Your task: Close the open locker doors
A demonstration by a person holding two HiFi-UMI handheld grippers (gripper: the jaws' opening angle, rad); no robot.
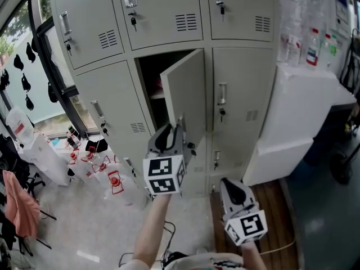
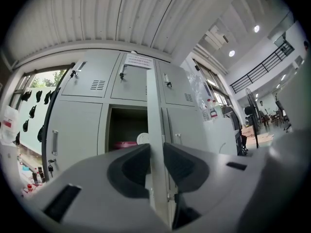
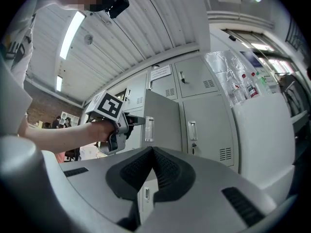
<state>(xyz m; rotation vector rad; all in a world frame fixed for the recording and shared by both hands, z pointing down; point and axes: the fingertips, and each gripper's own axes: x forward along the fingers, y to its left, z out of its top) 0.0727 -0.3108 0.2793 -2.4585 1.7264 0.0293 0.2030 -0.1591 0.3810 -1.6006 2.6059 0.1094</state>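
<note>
A bank of grey lockers faces me, and one middle door stands swung out towards me. Its compartment is dark, with a pink thing on the shelf. My left gripper is shut on the free edge of that door, near its lower part; the edge fills the gap between the pads. My right gripper hangs lower and to the right, shut on nothing, its jaws meeting. In the right gripper view the left gripper shows at the door.
A white cabinet with bottles on top stands right of the lockers. Bags and red-and-white items lie on the floor at the left, below a window. A wooden platform lies under my right gripper.
</note>
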